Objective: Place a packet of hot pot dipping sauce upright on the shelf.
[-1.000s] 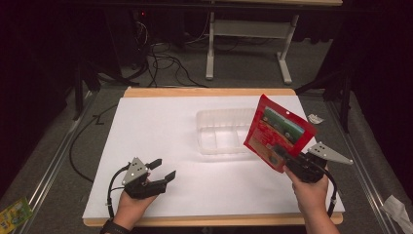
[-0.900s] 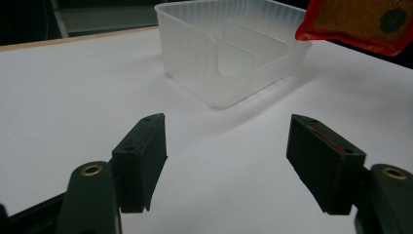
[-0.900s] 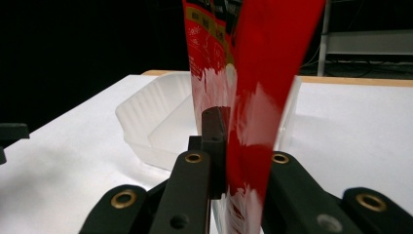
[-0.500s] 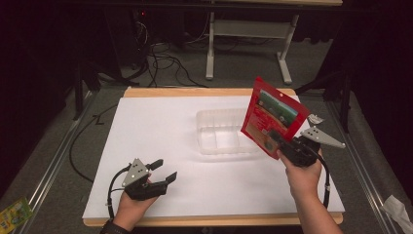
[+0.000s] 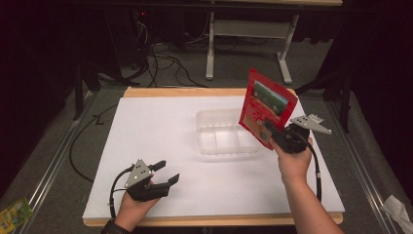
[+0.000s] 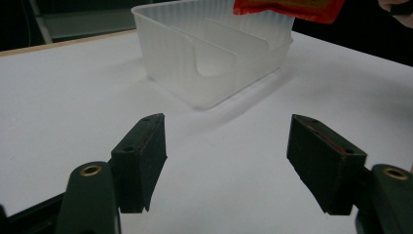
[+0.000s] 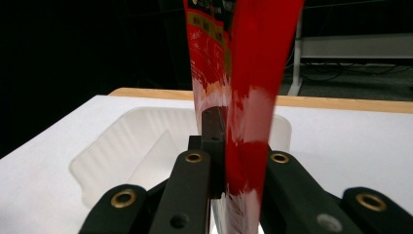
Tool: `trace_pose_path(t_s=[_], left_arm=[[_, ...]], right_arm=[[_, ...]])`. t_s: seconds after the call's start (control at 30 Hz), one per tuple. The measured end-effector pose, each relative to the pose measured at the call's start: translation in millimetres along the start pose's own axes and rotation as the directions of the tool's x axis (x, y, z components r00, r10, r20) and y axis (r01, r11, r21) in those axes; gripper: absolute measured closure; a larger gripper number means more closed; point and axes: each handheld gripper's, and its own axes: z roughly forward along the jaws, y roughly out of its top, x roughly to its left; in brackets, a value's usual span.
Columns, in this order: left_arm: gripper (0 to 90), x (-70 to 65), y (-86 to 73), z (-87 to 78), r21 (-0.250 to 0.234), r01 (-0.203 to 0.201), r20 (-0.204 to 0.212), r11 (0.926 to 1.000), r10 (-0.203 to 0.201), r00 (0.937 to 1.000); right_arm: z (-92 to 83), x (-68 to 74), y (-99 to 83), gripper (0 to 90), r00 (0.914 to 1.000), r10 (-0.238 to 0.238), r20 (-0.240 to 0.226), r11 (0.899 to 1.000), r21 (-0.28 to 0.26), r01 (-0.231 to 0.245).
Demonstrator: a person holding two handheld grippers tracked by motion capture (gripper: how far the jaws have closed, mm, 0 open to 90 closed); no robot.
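Note:
A red snack pouch (image 5: 265, 111) with a green picture on it stands upright in the air, and my right gripper (image 5: 273, 132) is shut on its lower edge. The pouch (image 7: 243, 92) hangs over the right end of a clear plastic divided container (image 5: 225, 131) that sits on the white table top (image 5: 160, 131). In the left gripper view the pouch's bottom edge (image 6: 287, 9) shows above the container (image 6: 214, 53). My left gripper (image 5: 165, 173) rests near the table's front left, its jaws open with nothing between them.
The white top lies on a wooden board (image 5: 195, 91). Cables (image 5: 160, 53) and a grey table frame (image 5: 243, 29) lie on the floor behind. A green packet (image 5: 14, 212) lies on the floor at the lower left, crumpled white paper (image 5: 397, 207) at the lower right.
My right gripper has carried the red pouch away from me and to the left, so it now hangs over the container's right end. The left gripper has stayed put.

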Motion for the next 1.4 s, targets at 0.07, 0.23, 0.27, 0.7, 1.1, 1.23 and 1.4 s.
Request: trace_pose_path(t_s=[0.07, 0.23, 0.27, 0.7, 1.1, 1.23, 1.4], left_arm=[[31.2, 0.0, 0.0, -0.5, -0.004, 0.000, -0.001, 1.0000, 0.000, 1.0000], [31.3, 0.0, 0.1, -1.3, -0.005, -0.001, 0.005, 1.0000, 0.001, 1.0000], [31.3, 0.2, 0.2, -1.3, -0.005, 0.000, 0.005, 1.0000, 0.000, 1.0000], [31.3, 0.4, 0.1, -0.5, -0.004, -0.002, 0.011, 1.0000, 0.002, 0.9999], [31.3, 0.2, 0.2, -1.1, -0.004, 0.000, 0.016, 1.0000, 0.000, 0.9999], [31.2, 0.6, 0.2, -0.1, -0.005, 0.004, 0.016, 1.0000, -0.004, 0.9999], [31.2, 0.0, 0.3, 0.2, -0.003, -0.002, 0.019, 1.0000, 0.002, 0.9998]], right_arm=[[5.7, -1.0, 0.6, 86.7, 0.9999, -0.003, 0.010, 1.000, 0.006, 0.003], [17.0, -0.5, 3.6, 86.8, 0.9993, 0.012, 0.035, 1.000, 0.004, -0.012], [18.4, 0.0, 3.9, 86.8, 0.9992, 0.011, 0.038, 1.000, 0.006, -0.012], [37.4, -3.5, 2.7, 86.8, 0.9967, 0.030, 0.076, 0.999, 0.015, -0.031], [46.9, -6.9, 0.9, 86.8, 0.9953, 0.041, 0.088, 0.999, 0.025, -0.043], [51.1, -6.7, -0.5, 86.9, 0.9951, 0.042, 0.090, 0.998, 0.034, -0.045], [55.6, -8.3, -2.1, 86.9, 0.9942, 0.040, 0.100, 0.998, 0.041, -0.044]])
